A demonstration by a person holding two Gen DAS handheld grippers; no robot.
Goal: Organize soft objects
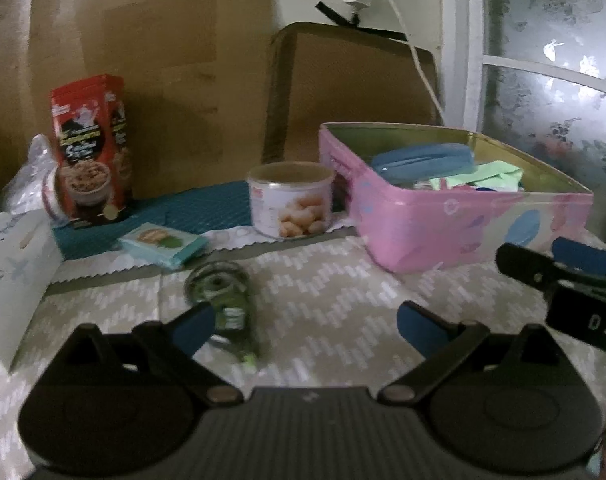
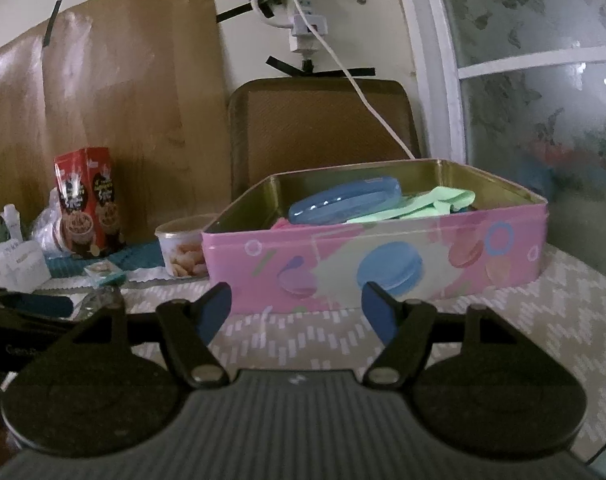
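A green tape dispenser (image 1: 223, 304) is seen only from the left wrist. Both the left gripper (image 1: 305, 330) and right gripper (image 2: 297, 310) are held wide open, empty. Labels are blurred.

Red carton (image 1: 91, 148), snack can (image 1: 289, 200), perhaps a tape dispenser (image 1: 223, 300).

Square metal tin (image 2: 383, 264): we note pink walls printed with blue, red and purple macarons; gold inside.
Oval plastic case (image 2: 345, 202): translucent blue.
Folded cloth (image 2: 435, 206): pale green.
Tablecloth (image 1: 323, 292): we record beige with white zigzag dashes.
Tall carton (image 1: 91, 148): red and black.
Woven mat (image 1: 207, 208): teal.
Gripper pads (image 1: 193, 328): blue on black fingers.
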